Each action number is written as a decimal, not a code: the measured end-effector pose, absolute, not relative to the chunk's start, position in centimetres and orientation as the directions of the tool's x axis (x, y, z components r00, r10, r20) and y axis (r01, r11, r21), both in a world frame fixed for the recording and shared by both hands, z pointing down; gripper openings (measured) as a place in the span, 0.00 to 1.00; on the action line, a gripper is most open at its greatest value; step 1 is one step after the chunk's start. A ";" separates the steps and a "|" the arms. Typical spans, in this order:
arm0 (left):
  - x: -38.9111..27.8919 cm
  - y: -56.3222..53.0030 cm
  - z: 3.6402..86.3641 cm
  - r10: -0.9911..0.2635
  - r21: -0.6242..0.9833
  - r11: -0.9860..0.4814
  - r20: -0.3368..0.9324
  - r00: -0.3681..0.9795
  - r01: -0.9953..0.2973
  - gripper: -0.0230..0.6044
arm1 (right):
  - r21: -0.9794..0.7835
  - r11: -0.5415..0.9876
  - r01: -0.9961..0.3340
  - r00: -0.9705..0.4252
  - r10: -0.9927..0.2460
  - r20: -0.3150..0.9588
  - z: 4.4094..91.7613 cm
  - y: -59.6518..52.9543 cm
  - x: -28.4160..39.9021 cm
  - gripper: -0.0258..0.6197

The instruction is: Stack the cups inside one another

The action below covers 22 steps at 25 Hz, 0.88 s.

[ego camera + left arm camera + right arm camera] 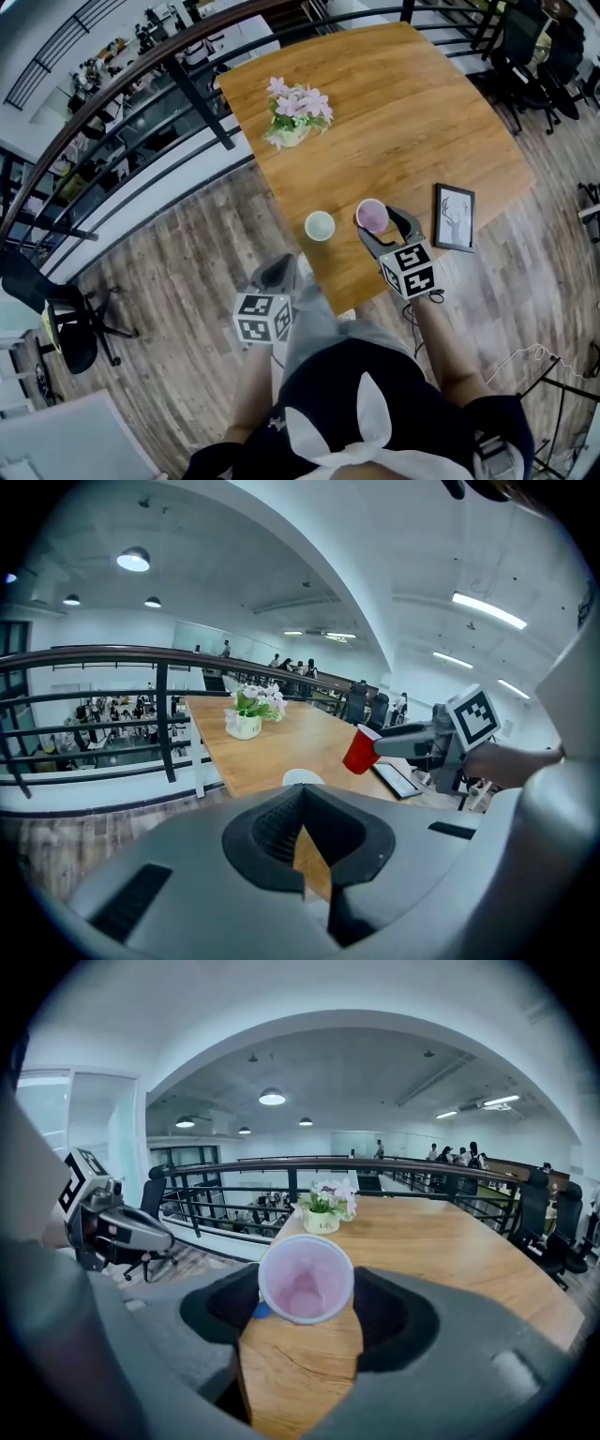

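At the near corner of the wooden table (412,122), head view:

- Red cup (372,214): pale pink inside, mouth up. It was grasped across its sides by the right gripper (379,223), one jaw on each flank. The left gripper view showed it tilted and clear of the tabletop.
- White cup (320,226): upright on the table at nine o'clock of the red cup, near it but apart. It stood close to the table's left edge and not far from the near edge.
- Left gripper (278,270): off the table, over the plank floor (178,272), at seven o'clock of the white cup. Its jaws were clenched tip to tip on nothing, and its own view looked over the table edge toward the white cup.
- Picture frame (455,217): lay flat at three o'clock of the red cup, just beside the right gripper's outer jaw and close to the near edge.
- Flower pot (295,117): at twelve o'clock of the white cup, well apart, near the table's far left edge.
- Open room: the tabletop was bare from twelve through two o'clock of the red cup, out to the far rim. Bare wood also lay between the two cups.
- Bounds: a dark railing (187,89) ran past the table's left and far sides. Office chairs (525,66) stood at two o'clock beyond the right corner. Floor was open at eight o'clock of the left gripper.
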<state>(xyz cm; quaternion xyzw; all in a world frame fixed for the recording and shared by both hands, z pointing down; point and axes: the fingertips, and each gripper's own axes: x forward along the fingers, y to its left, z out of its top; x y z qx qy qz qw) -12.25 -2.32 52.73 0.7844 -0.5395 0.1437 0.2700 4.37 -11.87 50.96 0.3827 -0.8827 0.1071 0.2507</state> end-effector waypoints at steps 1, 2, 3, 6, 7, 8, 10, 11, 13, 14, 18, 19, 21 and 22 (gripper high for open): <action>-12.3 -2.1 52.7 -0.770 0.269 -0.270 0.516 0.375 -0.925 0.06 | 0.005 0.686 -0.727 -0.587 -0.626 0.514 50.3 -11.7 4.2 0.52; -12.3 -2.0 52.6 -0.772 0.269 -0.268 0.515 0.373 -0.925 0.06 | 0.007 0.688 -0.725 -0.592 -0.629 0.504 49.8 -11.4 4.1 0.52; -12.3 -1.8 52.5 -0.774 0.269 -0.267 0.512 0.372 -0.925 0.06 | 0.008 0.691 -0.723 -0.597 -0.630 0.496 49.2 -11.2 4.0 0.52; -12.2 -1.5 52.0 -0.780 0.264 -0.269 0.505 0.370 -0.926 0.06 | 0.013 0.698 -0.716 -0.608 -0.632 0.480 48.1 -10.7 3.8 0.52; -12.1 -1.4 51.9 -0.781 0.262 -0.270 0.503 0.370 -0.927 0.06 | 0.016 0.700 -0.714 -0.610 -0.633 0.477 47.8 -10.6 3.8 0.52; -12.0 -1.2 51.7 -0.782 0.261 -0.271 0.502 0.370 -0.927 0.06 | 0.019 0.702 -0.712 -0.611 -0.633 0.475 47.6 -10.4 3.8 0.52; -11.8 -0.9 51.6 -0.782 0.260 -0.271 0.501 0.370 -0.927 0.06 | 0.021 0.705 -0.709 -0.615 -0.632 0.471 47.3 -10.1 3.8 0.52; -11.7 -0.8 51.6 -0.783 0.260 -0.271 0.501 0.370 -0.927 0.06 | 0.021 0.706 -0.707 -0.617 -0.632 0.469 47.2 -9.9 3.8 0.52; -11.7 -0.6 51.7 -0.784 0.260 -0.270 0.500 0.369 -0.927 0.06 | 0.022 0.710 -0.704 -0.621 -0.630 0.467 47.2 -9.7 3.7 0.52; -11.7 -0.5 51.7 -0.784 0.259 -0.270 0.499 0.368 -0.927 0.06 | 0.023 0.712 -0.702 -0.623 -0.629 0.466 47.2 -9.6 3.6 0.52; -11.7 -0.2 51.7 -0.785 0.256 -0.266 0.502 0.364 -0.929 0.06 | 0.020 0.722 -0.691 -0.634 -0.620 0.462 47.1 -9.4 3.1 0.52; -11.7 -0.1 51.7 -0.785 0.256 -0.265 0.502 0.362 -0.930 0.06 | 0.019 0.726 -0.687 -0.638 -0.616 0.461 47.1 -9.3 2.9 0.52; -11.7 0.0 51.6 -0.787 0.254 -0.262 0.502 0.359 -0.931 0.06 | 0.018 0.735 -0.678 -0.648 -0.608 0.459 46.8 -9.2 2.4 0.52; -11.7 0.1 51.5 -0.788 0.254 -0.259 0.502 0.356 -0.932 0.06 | 0.018 0.741 -0.671 -0.653 -0.603 0.458 46.8 -9.1 2.1 0.52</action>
